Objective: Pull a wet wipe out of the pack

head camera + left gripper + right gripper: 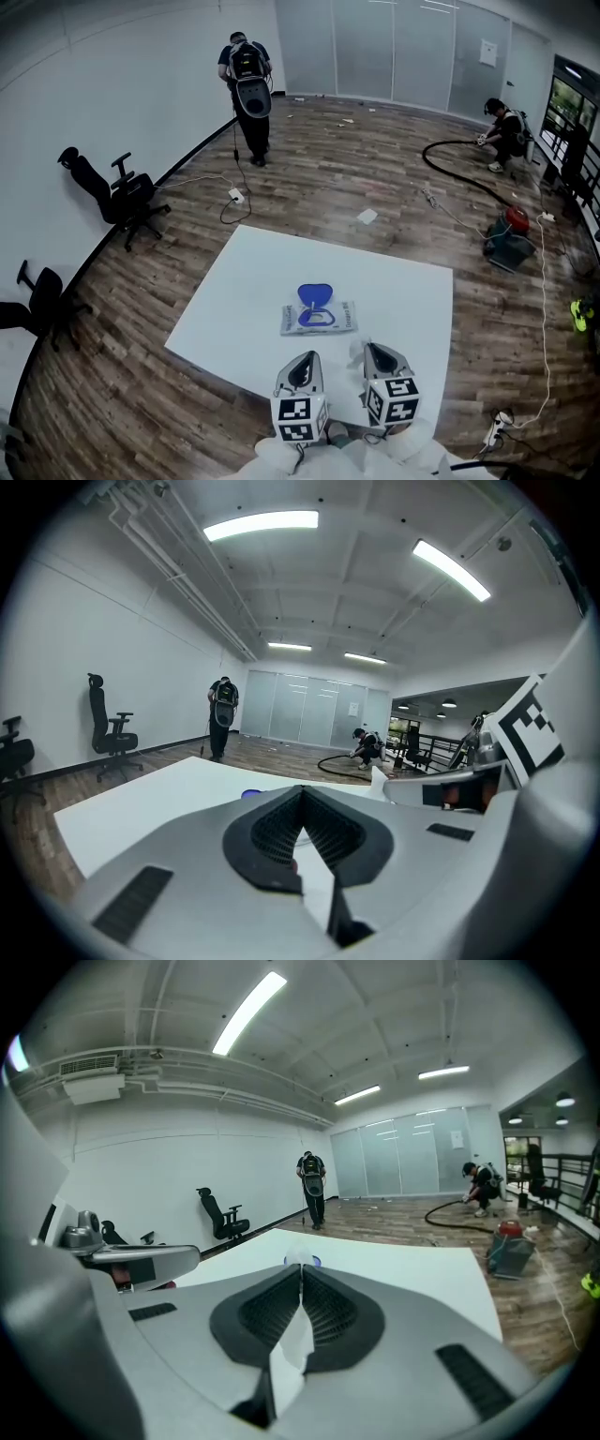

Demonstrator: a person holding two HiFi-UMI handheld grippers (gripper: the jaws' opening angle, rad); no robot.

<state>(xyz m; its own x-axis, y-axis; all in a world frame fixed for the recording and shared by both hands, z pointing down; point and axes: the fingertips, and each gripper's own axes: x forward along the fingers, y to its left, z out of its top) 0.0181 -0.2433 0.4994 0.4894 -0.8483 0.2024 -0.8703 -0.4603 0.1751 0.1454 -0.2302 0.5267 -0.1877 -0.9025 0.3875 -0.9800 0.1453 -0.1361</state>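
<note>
- The left gripper point(307, 358) is held near the pack point(319, 318), jaws closed on nothing.
- The right gripper point(372, 349), beside it, is clamped on a wipe point(292, 1354).

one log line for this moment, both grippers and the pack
left gripper: shut, empty | right gripper: shut on wet wipe | pack: blue lid open, on white table, apart from both grippers

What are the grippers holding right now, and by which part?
The right gripper pinches a white wet wipe lengthwise between its fingers, one end poking past the tips. The left gripper is shut, apparently empty.
</note>
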